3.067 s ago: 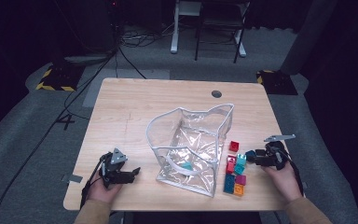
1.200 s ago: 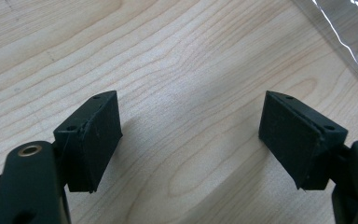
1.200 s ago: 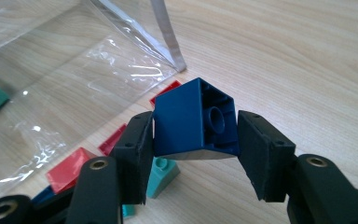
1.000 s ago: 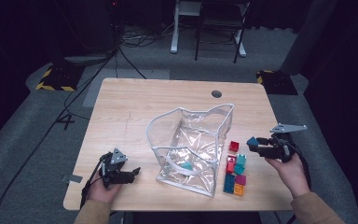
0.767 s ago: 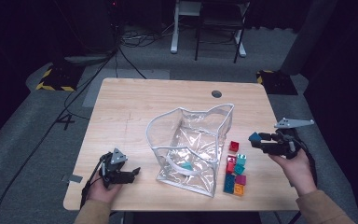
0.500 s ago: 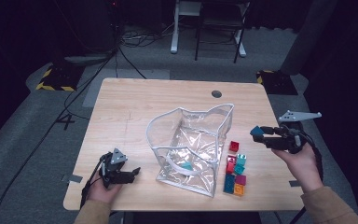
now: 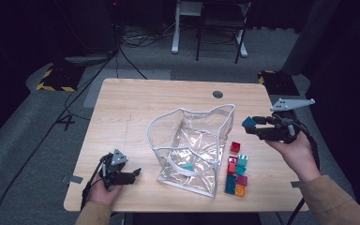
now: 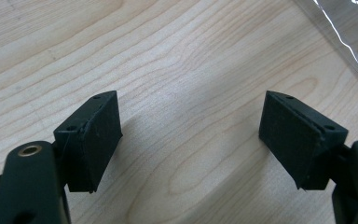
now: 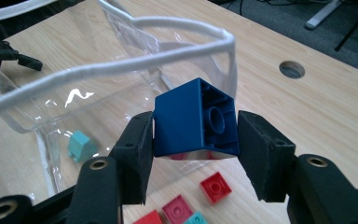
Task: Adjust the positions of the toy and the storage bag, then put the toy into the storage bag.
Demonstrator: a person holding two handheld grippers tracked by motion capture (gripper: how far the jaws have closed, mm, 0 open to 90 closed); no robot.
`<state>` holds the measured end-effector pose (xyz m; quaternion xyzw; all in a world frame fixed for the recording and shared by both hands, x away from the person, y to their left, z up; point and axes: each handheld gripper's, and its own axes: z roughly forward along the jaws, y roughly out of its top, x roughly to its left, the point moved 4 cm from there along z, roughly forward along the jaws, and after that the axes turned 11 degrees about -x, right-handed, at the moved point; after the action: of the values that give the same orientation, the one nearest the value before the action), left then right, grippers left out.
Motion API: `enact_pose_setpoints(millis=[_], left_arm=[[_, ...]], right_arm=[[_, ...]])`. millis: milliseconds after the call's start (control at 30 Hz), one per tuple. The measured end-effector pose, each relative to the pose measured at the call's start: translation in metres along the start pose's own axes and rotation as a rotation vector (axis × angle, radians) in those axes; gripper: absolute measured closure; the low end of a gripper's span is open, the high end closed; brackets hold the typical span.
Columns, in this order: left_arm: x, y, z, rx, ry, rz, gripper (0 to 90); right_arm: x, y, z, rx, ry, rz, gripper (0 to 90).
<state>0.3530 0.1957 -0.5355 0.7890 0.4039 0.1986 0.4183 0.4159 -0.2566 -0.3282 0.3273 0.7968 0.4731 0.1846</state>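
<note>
Mid-carry: blue brick (image 9: 196,119) pinched between the jaws of the right gripper (image 7: 258,127), raised off the table (image 7: 136,108) and held just right of the clear plastic bag (image 7: 192,145), level with its white-edged rim. Hollow underside of the brick turned toward the right gripper view, both pads pressed flat against its side walls. Already inside the bag, lying on its bottom: one teal brick (image 7: 188,166). Waiting on the table just right of the bag, near the front edge: a cluster of loose bricks (image 7: 236,171) in red, teal, blue, magenta and orange. Left gripper (image 7: 122,174) resting low on the near-left part of the table, well apart from the bag, jaws spread wide over bare wood with nothing between them. Step in hand, by the look of it: ferrying the blue brick over to drop it in. Next move calls for travel leftward past the floppy rim without snagging the sagging wall, then stopping over the open mouth and spreading the jaws to let the brick fall beside the teal one.
</note>
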Motion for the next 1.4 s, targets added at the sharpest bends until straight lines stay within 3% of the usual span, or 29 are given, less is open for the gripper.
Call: enact_pose_setpoints(millis=[333, 767, 1067, 1400], left_arm=[[0.0, 0.0, 0.0, 0.0, 0.001, -0.001, 21.3], [0.0, 0.0, 0.0, 0.002, 0.007, -0.007, 21.3], [0.0, 0.0, 0.0, 0.002, 0.007, -0.006, 21.3], [0.0, 0.0, 0.0, 0.001, 0.006, -0.01, 21.3]], right_arm=[[0.021, 0.032, 0.02, -0.002, 0.063, -0.059, 47.4], [0.045, 0.06, 0.044, 0.007, 0.149, -0.058, 47.4], [0.063, 0.067, 0.062, 0.034, 0.196, -0.08, 47.4], [0.078, 0.063, 0.082, 0.104, 0.228, -0.092, 47.4]])
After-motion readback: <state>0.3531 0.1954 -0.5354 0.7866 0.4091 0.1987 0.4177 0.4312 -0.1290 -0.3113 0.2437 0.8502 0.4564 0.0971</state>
